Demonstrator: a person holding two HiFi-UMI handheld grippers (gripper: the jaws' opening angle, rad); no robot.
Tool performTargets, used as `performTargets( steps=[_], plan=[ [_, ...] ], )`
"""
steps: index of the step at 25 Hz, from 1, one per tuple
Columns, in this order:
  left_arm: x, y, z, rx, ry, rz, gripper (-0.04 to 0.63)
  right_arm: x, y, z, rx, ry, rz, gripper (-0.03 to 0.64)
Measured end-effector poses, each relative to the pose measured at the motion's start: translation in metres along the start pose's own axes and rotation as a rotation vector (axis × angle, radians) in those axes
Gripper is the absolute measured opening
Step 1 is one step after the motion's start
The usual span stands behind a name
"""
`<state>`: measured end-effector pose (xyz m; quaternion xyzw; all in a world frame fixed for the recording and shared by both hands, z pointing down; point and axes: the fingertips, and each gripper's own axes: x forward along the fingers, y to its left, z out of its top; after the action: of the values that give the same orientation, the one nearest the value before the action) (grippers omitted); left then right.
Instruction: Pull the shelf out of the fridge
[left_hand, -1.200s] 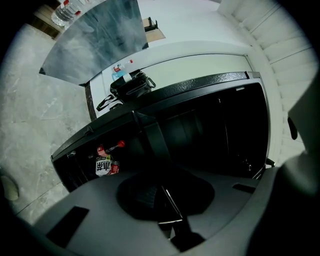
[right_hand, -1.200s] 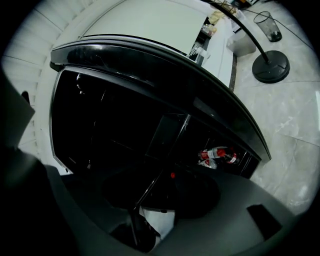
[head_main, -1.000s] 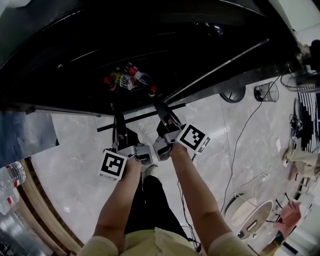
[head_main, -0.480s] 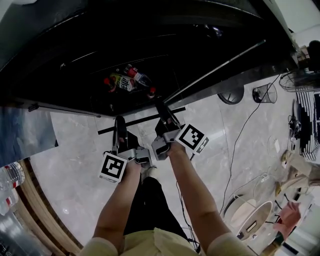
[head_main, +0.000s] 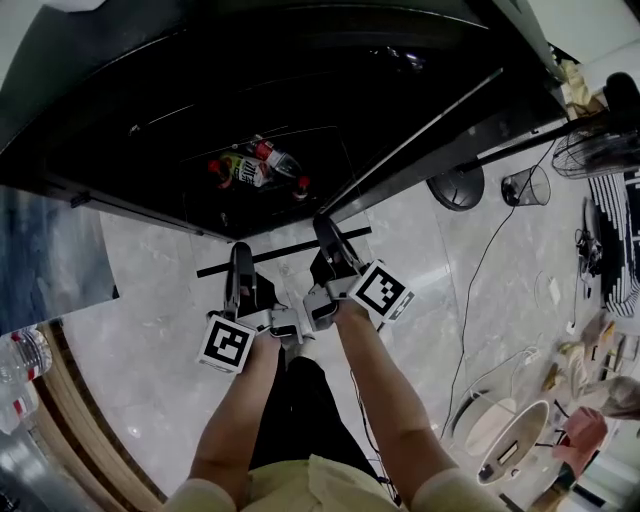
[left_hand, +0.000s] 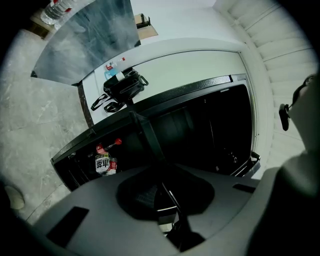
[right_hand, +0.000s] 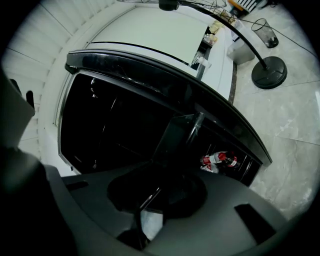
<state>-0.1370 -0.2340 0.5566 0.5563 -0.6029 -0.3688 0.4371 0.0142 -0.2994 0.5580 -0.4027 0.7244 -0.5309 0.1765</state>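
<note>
Shelf (head_main: 285, 252) — glass nearly invisible — pinched by left hand-held gripper (head_main: 240, 262) and right hand-held gripper (head_main: 328, 238).

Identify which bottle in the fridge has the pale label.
The pale-label bottle, leftmost in the head view, with a red cap. The dark bottle beside it shows only red markings.

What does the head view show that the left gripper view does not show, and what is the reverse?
Only the head view shows the person's forearms, the right gripper and the left gripper side by side on the front bar of the shelf, and a fan base and a wire bin on the floor. Only the left gripper view shows a black bag on a white surface beyond the fridge. Both show the open fridge and the red-capped bottles inside it.
</note>
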Motion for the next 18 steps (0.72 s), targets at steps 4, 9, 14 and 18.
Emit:
performTargets(
  steps=[4,9,14,18],
  plan=[
    [-0.011,-0.007,0.001,0.009,0.008,-0.01,0.058,-0.013,0.007,-0.003,-0.012,-0.011,0.018,0.072],
    [-0.024,-0.017,0.001,0.015,0.021,-0.014,0.058,-0.027,0.014,-0.007,-0.005,-0.026,0.018,0.077],
    [-0.037,-0.03,0.006,0.053,0.03,-0.047,0.06,-0.042,0.029,-0.009,-0.017,-0.041,0.031,0.079],
    [-0.052,-0.041,0.006,0.04,0.041,-0.062,0.066,-0.057,0.044,-0.009,-0.036,-0.055,0.039,0.078]
  ],
)
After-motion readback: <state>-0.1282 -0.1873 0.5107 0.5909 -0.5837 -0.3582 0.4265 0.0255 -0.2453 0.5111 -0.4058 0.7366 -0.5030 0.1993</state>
